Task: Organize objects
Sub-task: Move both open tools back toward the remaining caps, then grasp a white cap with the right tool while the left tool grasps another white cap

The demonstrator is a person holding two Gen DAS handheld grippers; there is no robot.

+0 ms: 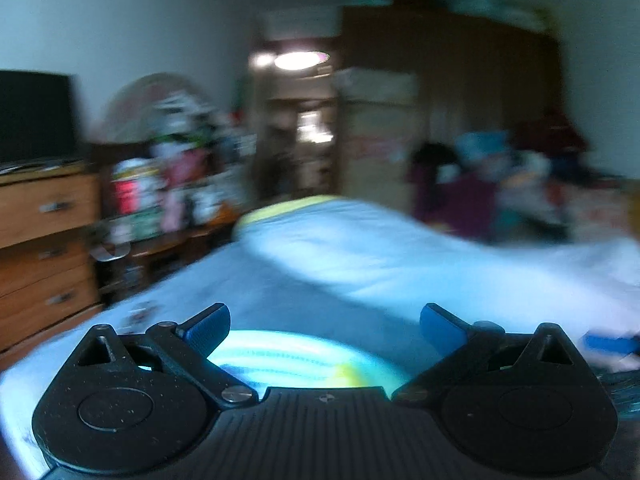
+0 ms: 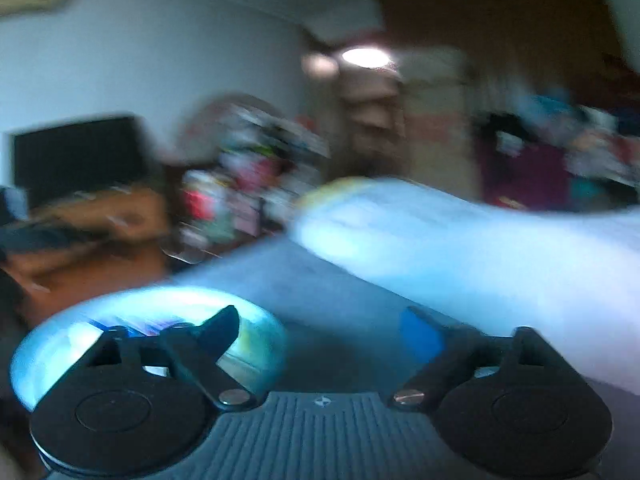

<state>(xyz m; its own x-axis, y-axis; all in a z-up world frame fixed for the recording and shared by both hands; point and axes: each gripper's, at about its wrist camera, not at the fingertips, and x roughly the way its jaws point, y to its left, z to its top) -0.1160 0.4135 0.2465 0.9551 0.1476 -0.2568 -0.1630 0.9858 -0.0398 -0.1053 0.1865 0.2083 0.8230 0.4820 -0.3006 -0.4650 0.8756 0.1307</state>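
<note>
Step in hand: judged as an approach to the round pale-blue striped disc-like object (image 1: 296, 364) lying on the light-blue bedsheet (image 1: 360, 272); both views are smeared by motion.
How to do it well: slow down, centre the object between the fingers, then come down square.
Left claw (image 1: 324, 322): wide apart, holding nothing; the object lies just below and between its blue pads (image 1: 208, 326).
Right claw (image 2: 320, 332): wide apart, empty; the object (image 2: 72, 344) sits at its left finger, contact unclear.

A bed (image 1: 360, 264) under pale blue covers fills the room; a wooden dresser (image 1: 44, 240) carries a dark television (image 1: 36, 116), a tall brown wardrobe (image 1: 460, 80) beyond, white walls (image 1: 140, 20).
</note>
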